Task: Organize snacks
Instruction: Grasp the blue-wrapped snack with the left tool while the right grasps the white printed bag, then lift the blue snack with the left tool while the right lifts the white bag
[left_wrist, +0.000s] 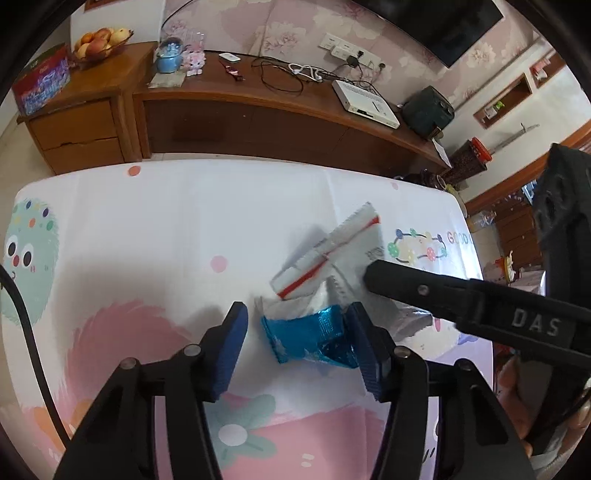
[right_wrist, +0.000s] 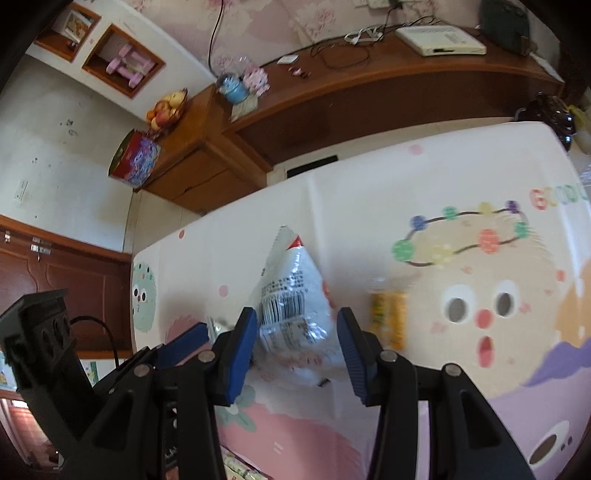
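I noted the table (left_wrist: 147, 221) carried a glossy cartoon-print cloth; its far edge ran just short of a long wooden cabinet (left_wrist: 258, 118), with a narrow strip of floor between them. The left half of the cloth lay bare in the left wrist view, giving room to that side.

The left gripper (left_wrist: 295, 332) sat low over the cloth, jaws wide apart, straddling a blue foil packet (left_wrist: 306, 339). The packet's crinkled right end touched the right pad (left_wrist: 364, 350); the left pad (left_wrist: 231, 350) stood apart from it. The packet rested flat on the cloth, not gripped.

The right gripper (right_wrist: 297, 354) came in from the right, angled across the left one, jaws wide and set either side of the lower end of a white snack bag (right_wrist: 291, 306). Whether the pads touched the bag I could not tell. In the left view, one of its fingers (left_wrist: 406, 280) lay over that bag (left_wrist: 332, 254).

The bag was puffy, shiny plastic with a serrated top seal, a red stripe and a barcode. It overlapped the blue packet's far edge. A yellow packet (right_wrist: 388, 317), blurred, lay just right of the bag.
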